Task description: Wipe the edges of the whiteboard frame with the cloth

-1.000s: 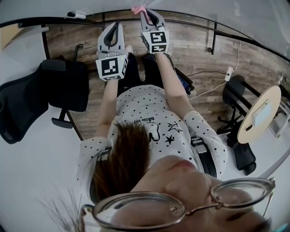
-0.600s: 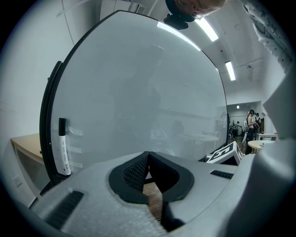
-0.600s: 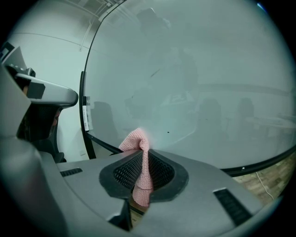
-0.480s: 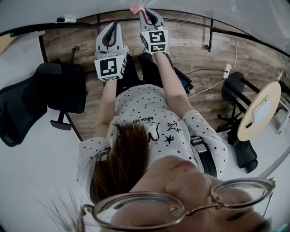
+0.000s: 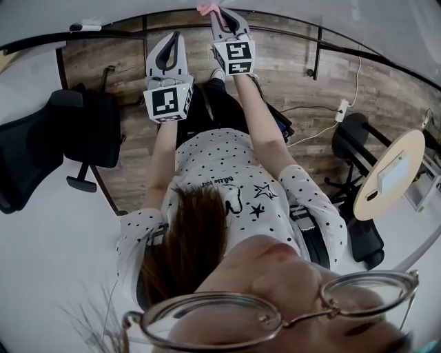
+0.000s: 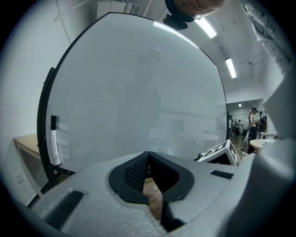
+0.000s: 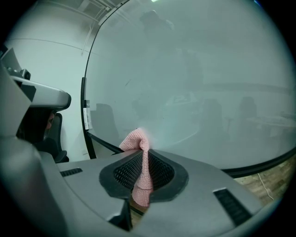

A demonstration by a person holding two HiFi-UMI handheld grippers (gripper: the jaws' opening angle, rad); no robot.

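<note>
Gripping: the pink cloth is pinched between the jaws of the right claw, with a folded tuft left sticking out past the tips.
Left claw: the left claw is drawn nearly together on nothing, only floor being seen through its slit; it is held up beside the right claw, short of the board.
Cloth position: the tuft is set at the lower rail of the whiteboard frame, not far from the lower left corner; in the head view the cloth is seen right at the black frame line. Actual contact cannot be confirmed.
Board: the whiteboard is stood upright in front of the person, with a marker clipped at its left edge.
Done so far: no wiped or dirty stretch can be told apart on the frame, so what is finished cannot be read.
Step in hand: a pass along the bottom rail is judged to be under way or about to begin.
Left to do: the upright sides and the top edge are judged still to be covered, as far as can be told.
</note>
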